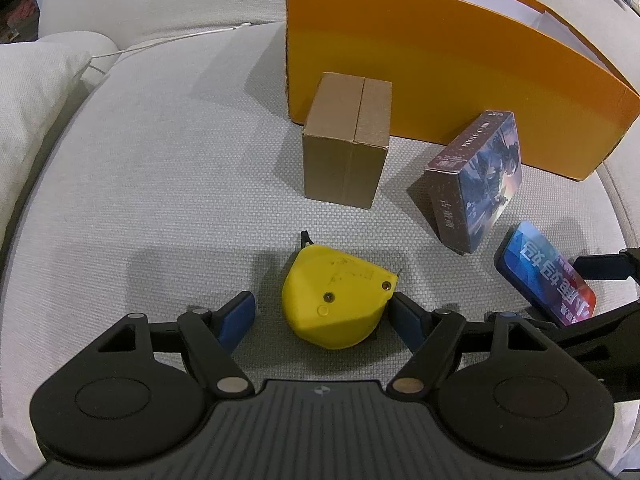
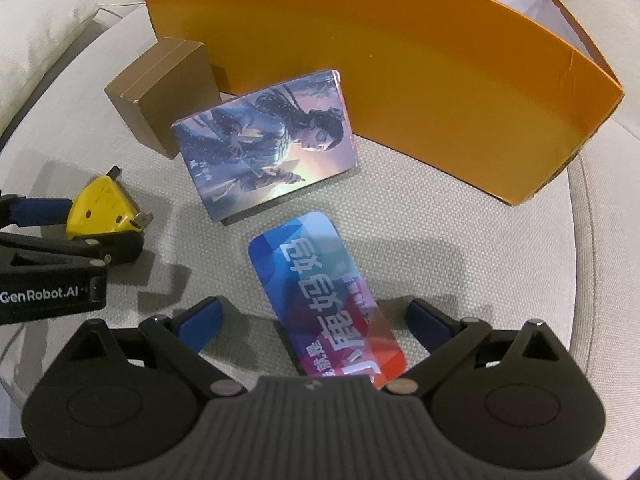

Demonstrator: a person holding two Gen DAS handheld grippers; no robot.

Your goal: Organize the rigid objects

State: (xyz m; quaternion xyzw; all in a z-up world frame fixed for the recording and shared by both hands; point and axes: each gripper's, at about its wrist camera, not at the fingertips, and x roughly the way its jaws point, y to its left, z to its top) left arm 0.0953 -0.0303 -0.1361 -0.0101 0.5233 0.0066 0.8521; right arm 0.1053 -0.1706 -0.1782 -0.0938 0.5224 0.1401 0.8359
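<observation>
A yellow tape-measure case (image 1: 336,304) lies on the grey cushion between the fingers of my left gripper (image 1: 324,316). Its jaws stand open, with a clear gap at the left pad (image 1: 240,314); the right pad (image 1: 406,316) sits close to the case's corner. A flat blue-and-red tin (image 2: 324,300) lies between the wide-open fingers of my right gripper (image 2: 314,320), untouched by either pad. Behind them stand a picture card box (image 2: 264,148), tilted, a brown carton (image 1: 346,140) and a large open orange box (image 1: 440,60). In the right wrist view, the left gripper (image 2: 76,222) straddles the yellow case (image 2: 102,208).
Everything rests on a light grey sofa seat (image 1: 160,200). A pale pillow (image 1: 36,92) lies at the left, and a thin white cable (image 1: 172,38) runs along the backrest seam. White sheets show inside the orange box (image 2: 400,60).
</observation>
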